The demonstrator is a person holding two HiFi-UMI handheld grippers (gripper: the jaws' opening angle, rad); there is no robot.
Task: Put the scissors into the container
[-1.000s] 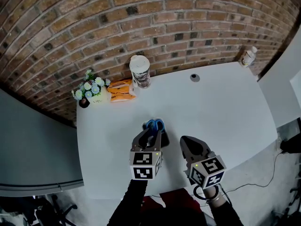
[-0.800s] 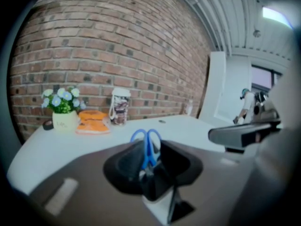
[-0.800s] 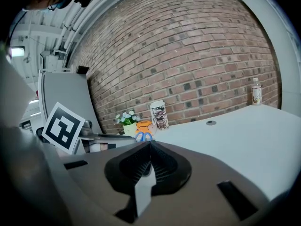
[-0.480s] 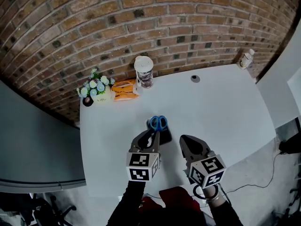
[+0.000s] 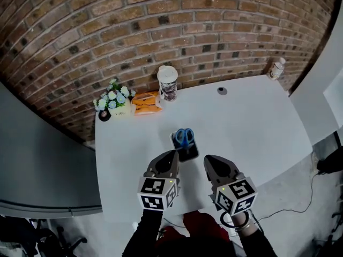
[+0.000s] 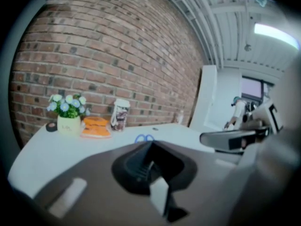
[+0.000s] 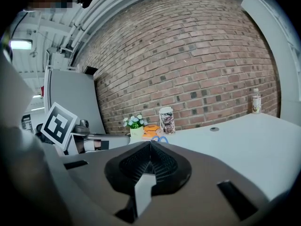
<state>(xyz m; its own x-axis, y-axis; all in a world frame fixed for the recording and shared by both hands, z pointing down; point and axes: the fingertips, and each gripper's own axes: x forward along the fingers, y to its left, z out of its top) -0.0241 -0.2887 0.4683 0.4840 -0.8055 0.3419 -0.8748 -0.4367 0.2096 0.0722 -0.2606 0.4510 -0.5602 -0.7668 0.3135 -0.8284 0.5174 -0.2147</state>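
Blue-handled scissors (image 5: 185,136) stand handles-up in a small black container (image 5: 187,152) at the middle of the white table (image 5: 257,122). My left gripper (image 5: 172,155) hovers just short of the container on the near side, its jaws shut with nothing between them. My right gripper (image 5: 208,159) sits to the right of the container, also shut and empty. In the left gripper view the scissors' handles (image 6: 145,138) peek over the closed left gripper (image 6: 150,143). In the right gripper view the scissors' handles (image 7: 160,138) show above the closed right gripper (image 7: 150,143).
Along the brick wall stand a pot of flowers (image 5: 113,101), an orange packet (image 5: 146,101) and a lidded patterned cup (image 5: 168,82). A small bottle (image 5: 276,67) is at the far right corner, a round cable port (image 5: 222,90) nearby. A grey partition (image 5: 43,159) borders the table's left.
The left gripper, open around the scissors' handles a second ago, has drawn back toward me and shut empty. The scissors stay in the container. The right gripper has not moved.
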